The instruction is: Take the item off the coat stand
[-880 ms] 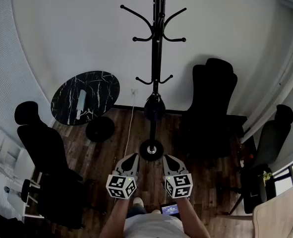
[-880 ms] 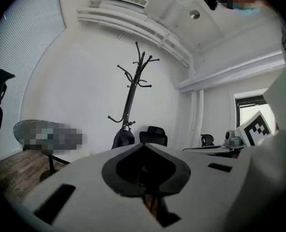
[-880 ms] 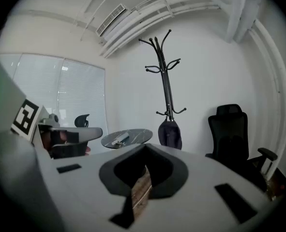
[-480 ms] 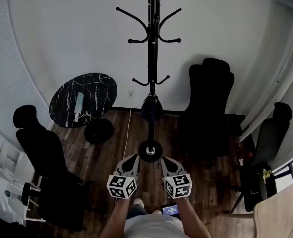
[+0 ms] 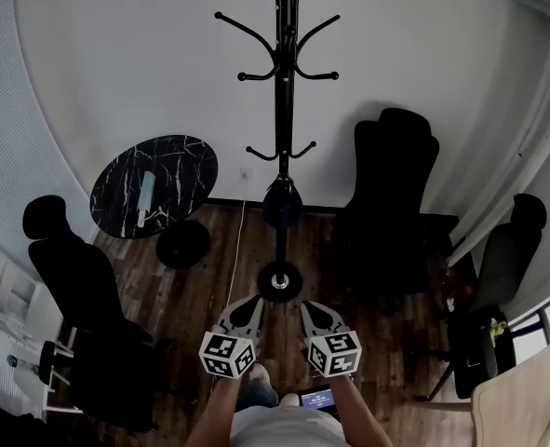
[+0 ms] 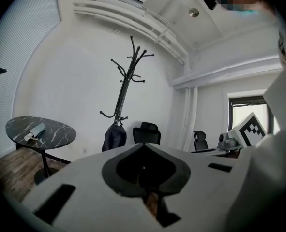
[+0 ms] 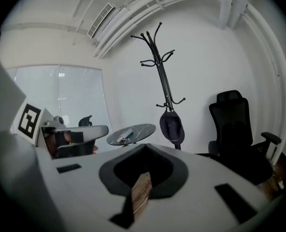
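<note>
A black coat stand [image 5: 283, 110] rises against the white wall straight ahead. A dark, rounded item [image 5: 282, 203] hangs from one of its low hooks, just above the round base [image 5: 276, 282]. Both grippers are held side by side low in the head view, short of the base and far from the item. My left gripper [image 5: 249, 304] is shut with nothing in it, and so is my right gripper [image 5: 310, 305]. The left gripper view shows the stand [image 6: 126, 81] and the item [image 6: 114, 137] beyond the left gripper [image 6: 143, 146]. The right gripper view shows the stand [image 7: 163, 76] and item [image 7: 172, 127] past the right gripper [image 7: 143, 146].
A round black marble table [image 5: 177, 161] with a pale object [image 5: 146, 194] on it stands left of the stand. Black office chairs sit at the right [image 5: 395, 184], far right [image 5: 503, 250] and left [image 5: 79, 268]. A white cable [image 5: 240, 250] runs across the wooden floor.
Both grippers have sunk slightly lower in the head view, still shut and side by side. The view has shifted, so the stand sits a little further left.
</note>
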Available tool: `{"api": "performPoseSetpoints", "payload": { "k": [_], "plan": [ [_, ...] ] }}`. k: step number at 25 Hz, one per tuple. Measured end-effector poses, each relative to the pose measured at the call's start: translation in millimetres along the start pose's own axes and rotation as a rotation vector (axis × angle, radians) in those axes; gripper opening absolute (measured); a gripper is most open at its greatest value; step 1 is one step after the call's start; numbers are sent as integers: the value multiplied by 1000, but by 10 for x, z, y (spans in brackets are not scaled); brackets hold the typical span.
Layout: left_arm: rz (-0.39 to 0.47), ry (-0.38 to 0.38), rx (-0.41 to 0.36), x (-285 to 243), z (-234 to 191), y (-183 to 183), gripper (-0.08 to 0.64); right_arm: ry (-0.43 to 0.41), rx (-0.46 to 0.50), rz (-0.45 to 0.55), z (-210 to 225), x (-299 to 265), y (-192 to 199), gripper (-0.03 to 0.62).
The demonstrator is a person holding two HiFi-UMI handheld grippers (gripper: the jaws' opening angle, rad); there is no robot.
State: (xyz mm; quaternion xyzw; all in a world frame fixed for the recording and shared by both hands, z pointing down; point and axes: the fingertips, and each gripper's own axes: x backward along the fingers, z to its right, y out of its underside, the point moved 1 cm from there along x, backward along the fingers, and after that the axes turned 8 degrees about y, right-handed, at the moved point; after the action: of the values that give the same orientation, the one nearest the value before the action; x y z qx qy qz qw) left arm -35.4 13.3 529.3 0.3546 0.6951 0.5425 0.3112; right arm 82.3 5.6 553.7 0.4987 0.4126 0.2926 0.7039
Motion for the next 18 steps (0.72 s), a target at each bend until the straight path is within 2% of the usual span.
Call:
{"api": "performPoseSetpoints", "payload": {
  "k": [8, 16, 18],
  "plan": [
    [6, 20, 2, -371, -206, -19, 20, -1, -46, 3, 234, -299, -77, 12],
    [18, 30, 53, -900, -779, -138, 20, 30, -101, 79, 557, -879, -432, 11],
    [19, 31, 61, -1042, -958, -176, 20, 41, -98, 71, 608, -1089, -512, 11]
  ]
}}
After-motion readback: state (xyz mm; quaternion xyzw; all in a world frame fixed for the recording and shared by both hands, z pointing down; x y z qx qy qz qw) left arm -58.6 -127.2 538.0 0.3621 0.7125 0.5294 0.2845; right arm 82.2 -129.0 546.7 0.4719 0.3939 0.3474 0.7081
